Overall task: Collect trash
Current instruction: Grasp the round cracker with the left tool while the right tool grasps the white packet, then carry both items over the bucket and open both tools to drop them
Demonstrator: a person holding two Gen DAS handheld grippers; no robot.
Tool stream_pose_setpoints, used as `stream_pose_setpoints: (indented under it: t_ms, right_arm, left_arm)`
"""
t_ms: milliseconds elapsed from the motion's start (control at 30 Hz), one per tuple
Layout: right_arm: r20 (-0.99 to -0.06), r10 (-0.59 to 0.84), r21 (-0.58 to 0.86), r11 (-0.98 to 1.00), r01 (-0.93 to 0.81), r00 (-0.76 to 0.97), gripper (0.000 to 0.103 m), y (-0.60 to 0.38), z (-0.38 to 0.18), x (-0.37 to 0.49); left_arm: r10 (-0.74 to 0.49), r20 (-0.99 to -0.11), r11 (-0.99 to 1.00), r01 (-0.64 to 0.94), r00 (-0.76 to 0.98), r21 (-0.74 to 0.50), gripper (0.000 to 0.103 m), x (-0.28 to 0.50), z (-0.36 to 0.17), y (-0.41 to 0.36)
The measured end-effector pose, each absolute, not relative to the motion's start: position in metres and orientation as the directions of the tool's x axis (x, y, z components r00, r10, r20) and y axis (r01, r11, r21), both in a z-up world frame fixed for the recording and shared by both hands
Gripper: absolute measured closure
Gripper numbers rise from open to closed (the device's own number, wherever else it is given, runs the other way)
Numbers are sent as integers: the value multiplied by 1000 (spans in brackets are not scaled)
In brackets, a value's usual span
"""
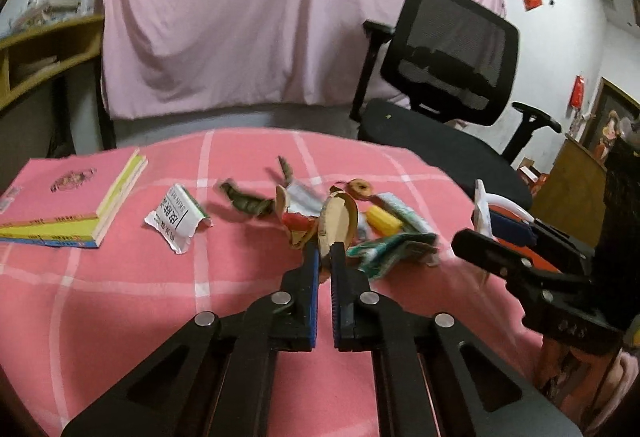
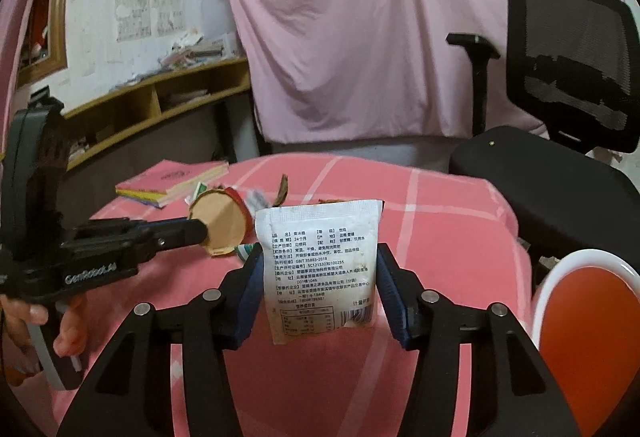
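Left wrist view: left gripper [image 1: 325, 251] is pinching a brown cardboard piece [image 1: 336, 217] over the table [image 1: 120, 297]; right gripper [image 2: 318, 269], jaws apart, is framing a white packet [image 2: 320, 265], best released only above the orange bin [image 2: 588, 317].

White printed sachet [image 2: 320, 269]: Chinese label text, mostly too small; "24个月", "GB/T 35883-2018", "SC12153230100255" legible, barcode at lower right. Black left hand-held gripper [image 2: 202, 231] body: "GenRobot.AI". Crumpled white wrapper [image 1: 176, 219]: "SKIN", large Chinese characters.
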State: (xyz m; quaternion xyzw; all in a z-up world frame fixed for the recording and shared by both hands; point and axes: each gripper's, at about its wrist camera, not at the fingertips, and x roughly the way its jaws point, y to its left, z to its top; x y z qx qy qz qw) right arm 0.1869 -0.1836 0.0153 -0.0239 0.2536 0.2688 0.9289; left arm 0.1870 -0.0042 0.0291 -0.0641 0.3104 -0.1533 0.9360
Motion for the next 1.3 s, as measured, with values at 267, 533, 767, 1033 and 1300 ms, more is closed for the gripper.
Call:
stream_pose_setpoints:
  t_ms: [267,533,767,1033,1300]
  right_arm:
    - [-388,481,94,870,-485,787,52,-198,26,167]
    - [-221,449,58,892,-448,866,52,-218,42,135]
    - [-101,347,4,937,-348,932,52,-249,54,112]
    - [-73,234,58,971,-230,969,52,-294,56,107]
    - [-109,123,135,985,-108,986,52,-340,49,107]
  left_arm:
    - [-290,-472,955,282,833,-89,100,146,41,-32]
    - [-277,-344,953,303,897,24,100,116,60,-64]
    - [-320,-270,934,350,908,73,100,107,75,-94]
    - [-397,-214,903,422,892,84,100,109,88,-146]
    - [-484,-254,857,512,838,55,100,123,93,-194]
